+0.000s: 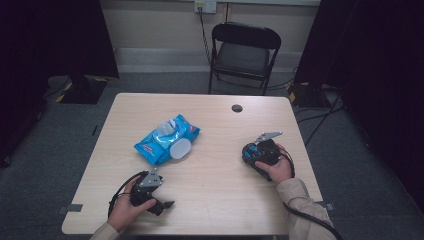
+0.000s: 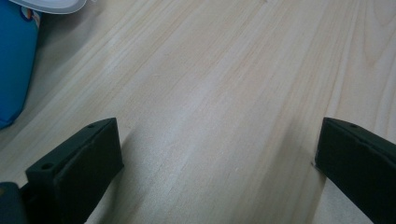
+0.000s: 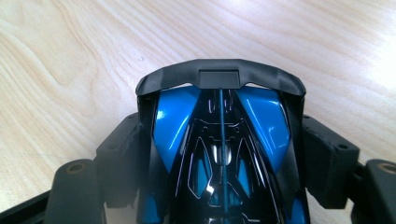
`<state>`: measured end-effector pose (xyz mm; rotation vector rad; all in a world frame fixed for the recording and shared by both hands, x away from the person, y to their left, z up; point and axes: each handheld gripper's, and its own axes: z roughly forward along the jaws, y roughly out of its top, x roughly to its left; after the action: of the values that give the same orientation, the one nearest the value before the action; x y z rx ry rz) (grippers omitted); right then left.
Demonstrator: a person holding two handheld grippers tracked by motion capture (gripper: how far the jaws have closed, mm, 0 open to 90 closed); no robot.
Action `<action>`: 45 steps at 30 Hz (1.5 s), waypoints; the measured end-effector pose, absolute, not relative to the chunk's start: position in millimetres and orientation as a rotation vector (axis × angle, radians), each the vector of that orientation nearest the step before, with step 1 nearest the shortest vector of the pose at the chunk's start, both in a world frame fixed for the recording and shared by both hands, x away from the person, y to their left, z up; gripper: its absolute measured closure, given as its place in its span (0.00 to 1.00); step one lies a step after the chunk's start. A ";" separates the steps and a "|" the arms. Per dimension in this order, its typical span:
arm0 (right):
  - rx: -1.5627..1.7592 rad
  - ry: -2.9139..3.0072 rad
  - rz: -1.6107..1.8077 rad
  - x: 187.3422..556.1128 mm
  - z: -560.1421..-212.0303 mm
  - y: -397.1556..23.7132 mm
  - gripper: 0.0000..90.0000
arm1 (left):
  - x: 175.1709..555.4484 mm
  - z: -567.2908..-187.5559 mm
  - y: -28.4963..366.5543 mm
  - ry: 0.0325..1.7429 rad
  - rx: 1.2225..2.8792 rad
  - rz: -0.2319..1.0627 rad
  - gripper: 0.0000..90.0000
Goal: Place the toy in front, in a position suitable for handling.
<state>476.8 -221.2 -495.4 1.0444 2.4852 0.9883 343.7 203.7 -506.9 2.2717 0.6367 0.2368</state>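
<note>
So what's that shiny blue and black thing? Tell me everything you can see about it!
It looks like a toy car, seen from above in the right gripper view. Its body is glossy, plastic-looking, with bright blue panels on black, a thin blue line down the middle and a matte black wing across one end. It sits between the right gripper's two black jaws, which press on its sides, just above the pale wooden table. In the high view it lies near the table's right edge.

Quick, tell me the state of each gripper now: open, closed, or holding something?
Left gripper: open, nothing between its jaws, above bare table.
Right gripper: closed on the blue and black toy car, one pad on each side.
</note>
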 end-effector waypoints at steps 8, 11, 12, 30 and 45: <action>1.087 2.452 1.055 475.0 -488.3 -231.5 0.28 | 343.7 -506.8 203.8 0.636 2.272 0.237 0.00; 1.105 2.432 1.081 473.6 -484.9 -236.5 0.28 | 343.7 -506.8 203.8 0.636 2.273 0.237 0.00; 1.098 2.430 1.094 473.1 -483.1 -238.4 0.28 | 343.8 -506.7 203.9 0.633 2.276 0.238 0.00; 1.043 2.357 1.202 456.5 -454.1 -241.8 0.28 | 343.9 -506.7 204.0 0.633 2.276 0.237 0.00; 0.973 2.380 1.265 439.6 -433.0 -211.7 0.28 | 343.9 -506.7 204.0 0.633 2.276 0.237 0.00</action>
<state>439.6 -211.7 -433.0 0.9731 2.3801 1.2652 343.9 204.0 -506.7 2.2759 0.6327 0.2372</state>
